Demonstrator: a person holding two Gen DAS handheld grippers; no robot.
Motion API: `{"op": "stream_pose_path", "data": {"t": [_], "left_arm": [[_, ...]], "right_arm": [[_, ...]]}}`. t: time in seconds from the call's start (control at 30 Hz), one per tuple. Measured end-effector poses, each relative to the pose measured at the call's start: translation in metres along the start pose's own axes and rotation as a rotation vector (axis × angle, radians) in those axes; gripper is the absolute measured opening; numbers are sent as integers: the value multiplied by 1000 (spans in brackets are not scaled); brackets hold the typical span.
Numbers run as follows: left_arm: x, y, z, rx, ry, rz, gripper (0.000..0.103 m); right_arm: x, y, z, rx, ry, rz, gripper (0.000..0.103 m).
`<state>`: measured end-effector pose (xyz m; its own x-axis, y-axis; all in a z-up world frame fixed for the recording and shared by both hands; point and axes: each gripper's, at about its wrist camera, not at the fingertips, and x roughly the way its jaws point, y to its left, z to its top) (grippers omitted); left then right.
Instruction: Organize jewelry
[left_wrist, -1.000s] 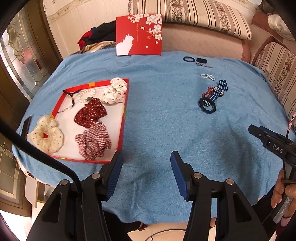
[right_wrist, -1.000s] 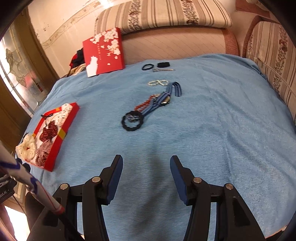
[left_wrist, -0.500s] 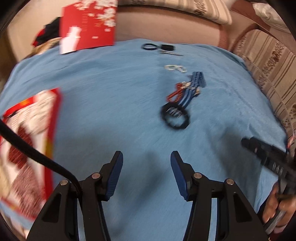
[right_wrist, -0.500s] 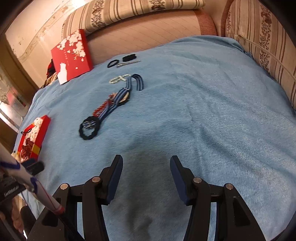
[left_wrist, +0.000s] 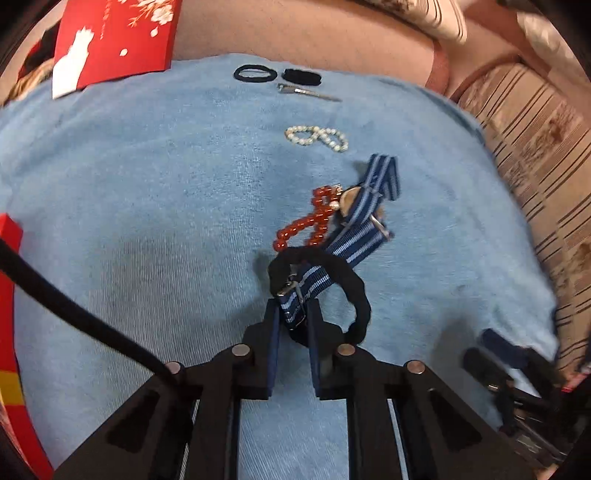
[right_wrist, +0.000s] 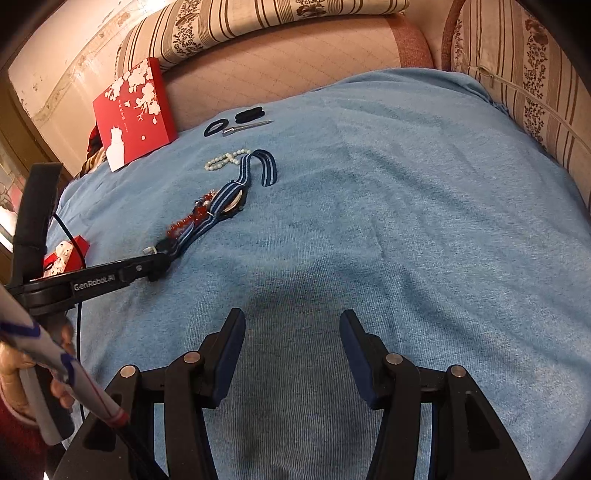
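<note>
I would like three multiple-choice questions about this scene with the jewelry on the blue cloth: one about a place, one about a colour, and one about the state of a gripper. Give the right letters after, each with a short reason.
1. Where does the pearl bracelet lie?
A. Between the hair clip and the striped watch strap
B. Inside the red tray
C. On the sofa cushion

2. What colour are the beads of the bracelet beside the watch strap?
A. Green
B. Red
C. Yellow

3. What is the state of the left gripper?
A. Wide open above bare cloth
B. Shut on the pearl bracelet
C. Closed on the end of the watch strap, inside the black scrunchie

Answers
1: A, the pearls rest on the cloth nearer than the clip and beyond the strap.
2: B, the beads show red-orange.
3: C, its jaws have just been closing and the strap end sits pinched between the pads.
</note>
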<state>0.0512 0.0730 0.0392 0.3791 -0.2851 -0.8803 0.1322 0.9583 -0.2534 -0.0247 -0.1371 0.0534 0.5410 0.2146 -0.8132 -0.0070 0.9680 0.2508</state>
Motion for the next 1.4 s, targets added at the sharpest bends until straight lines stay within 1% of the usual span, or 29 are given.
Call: {"op": "stream_pose_path", "data": {"t": [0.07,0.13,0.27,0.3,0.4,0.53,0.6,0.67,0.8,0.93,1.13,1.17,1.2,1.27,1.3,1.37,1.4], "left_arm": [[-13,4,-7,-14,-15,-15,12],[-32,13,-20,-32,-30,-48,12],[-54,32,-46,-44,-30,-50,13],[-57,40,-55,-55,-24,-45,13],[-62,60,-72,-90,-26,11,13],[-69,88,-86,-175,-26,12,13],[-72,94,-87,-190,-34,6,13],[-72,93,-86,-180,-39,-8,13],[-67,83,-82,-150,-44,-35,29],[-66,76,-75,-136,-55,-60,30],[-64,73,-55,-133,-80,-60,30],[-64,72,-52,-136,-83,-58,30],[-64,72,-47,-138,-86,-54,30],[-64,72,-40,-142,-90,-52,30],[-63,71,-34,-141,-90,-53,30],[-61,68,-26,-132,-88,-54,30],[-57,65,-18,-120,-82,-51,32]], "right_arm": [[2,1,1,1,3,-2,57],[2,2,1,-1,3,-1,57],[2,4,2,-6,2,7,57],[3,6,3,-3,5,16,57],[5,15,6,-9,6,36,57],[7,33,8,-41,12,65,57],[12,43,11,-56,21,84,57],[17,49,14,-55,28,104,57],[31,56,25,-29,45,142,57],[45,57,36,7,56,157,57],[63,60,56,63,54,200,57],[67,62,58,65,55,204,53],[73,64,60,67,58,203,47],[84,65,63,74,82,204,10],[86,61,63,87,85,203,6],[82,51,65,116,67,191,3],[75,42,65,123,47,155,2]]}}
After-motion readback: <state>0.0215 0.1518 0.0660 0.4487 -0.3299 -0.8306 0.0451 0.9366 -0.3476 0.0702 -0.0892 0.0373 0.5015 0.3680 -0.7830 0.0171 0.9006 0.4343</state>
